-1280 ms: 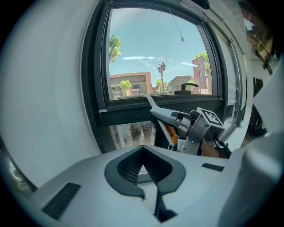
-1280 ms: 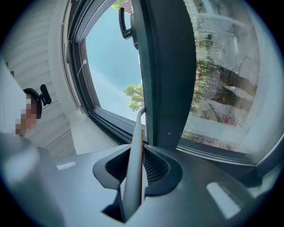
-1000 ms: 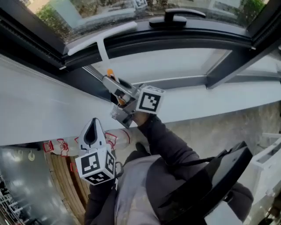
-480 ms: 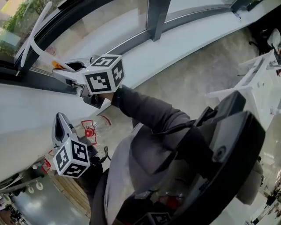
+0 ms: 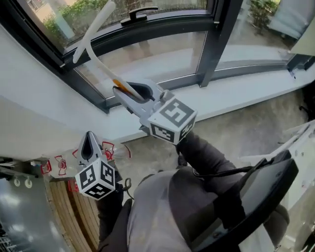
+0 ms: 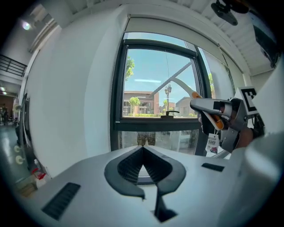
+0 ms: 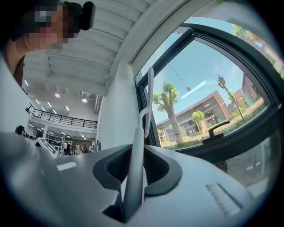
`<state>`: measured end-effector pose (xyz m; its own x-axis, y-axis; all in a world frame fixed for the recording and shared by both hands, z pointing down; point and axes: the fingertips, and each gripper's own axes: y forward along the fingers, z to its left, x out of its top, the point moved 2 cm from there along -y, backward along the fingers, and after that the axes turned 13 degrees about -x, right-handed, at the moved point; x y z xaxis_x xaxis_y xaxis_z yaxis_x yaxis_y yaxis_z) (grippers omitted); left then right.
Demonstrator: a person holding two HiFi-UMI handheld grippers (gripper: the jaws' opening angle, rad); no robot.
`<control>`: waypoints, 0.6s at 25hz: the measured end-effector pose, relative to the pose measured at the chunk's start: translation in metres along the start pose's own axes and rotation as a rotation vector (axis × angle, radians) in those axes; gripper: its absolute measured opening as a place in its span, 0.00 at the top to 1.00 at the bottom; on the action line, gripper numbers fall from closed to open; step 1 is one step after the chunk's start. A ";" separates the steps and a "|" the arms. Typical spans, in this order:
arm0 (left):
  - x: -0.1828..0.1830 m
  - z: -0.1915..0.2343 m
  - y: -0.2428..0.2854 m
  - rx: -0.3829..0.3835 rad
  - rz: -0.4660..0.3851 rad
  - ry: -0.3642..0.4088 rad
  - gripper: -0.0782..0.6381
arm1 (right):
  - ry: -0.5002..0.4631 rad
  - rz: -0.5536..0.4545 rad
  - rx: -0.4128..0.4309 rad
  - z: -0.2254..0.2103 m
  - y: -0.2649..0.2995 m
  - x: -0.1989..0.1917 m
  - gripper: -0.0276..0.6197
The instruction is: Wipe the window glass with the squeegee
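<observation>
A white squeegee (image 5: 96,30) with an orange section on its handle points at the window's upper left corner. My right gripper (image 5: 129,92) is shut on its handle. In the right gripper view the handle (image 7: 137,146) runs up from between the jaws to the blade, which stands beside the dark left frame. I cannot tell whether the blade touches the window glass (image 5: 147,55). My left gripper (image 5: 90,142) hangs low by the wall, shut and holding nothing. From the left gripper view (image 6: 143,165) the glass (image 6: 151,84) is straight ahead, with the squeegee (image 6: 182,85) and right gripper (image 6: 212,106) at the right.
A black window handle (image 5: 140,13) sits on the horizontal frame bar. A dark mullion (image 5: 216,42) splits the panes above the white sill (image 5: 236,93). A price tag (image 6: 212,142) hangs under the right gripper. Red-and-white stickers (image 5: 60,164) mark the wall near the left gripper.
The head view has swung round. The right gripper keeps its hold on the squeegee, and the blade now points at the upper left pane. The left gripper stays low and shut.
</observation>
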<state>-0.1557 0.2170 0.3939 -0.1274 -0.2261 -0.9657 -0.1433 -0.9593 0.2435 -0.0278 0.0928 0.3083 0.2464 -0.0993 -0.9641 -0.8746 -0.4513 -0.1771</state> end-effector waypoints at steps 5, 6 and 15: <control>0.019 -0.049 -0.001 0.031 -0.125 0.053 0.89 | -0.055 0.002 -0.023 -0.017 -0.044 0.010 0.86; 0.019 -0.058 0.000 0.024 -0.137 0.056 0.89 | -0.063 0.009 -0.033 -0.019 -0.053 0.009 0.86; 0.032 -0.094 0.016 -0.122 -0.177 0.127 0.89 | -0.109 -0.029 -0.125 -0.016 -0.081 0.013 0.87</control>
<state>-0.0698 0.1782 0.3588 0.0141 -0.0645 -0.9978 -0.0315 -0.9975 0.0640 0.0531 0.1141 0.3130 0.2180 0.0092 -0.9759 -0.8073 -0.5601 -0.1857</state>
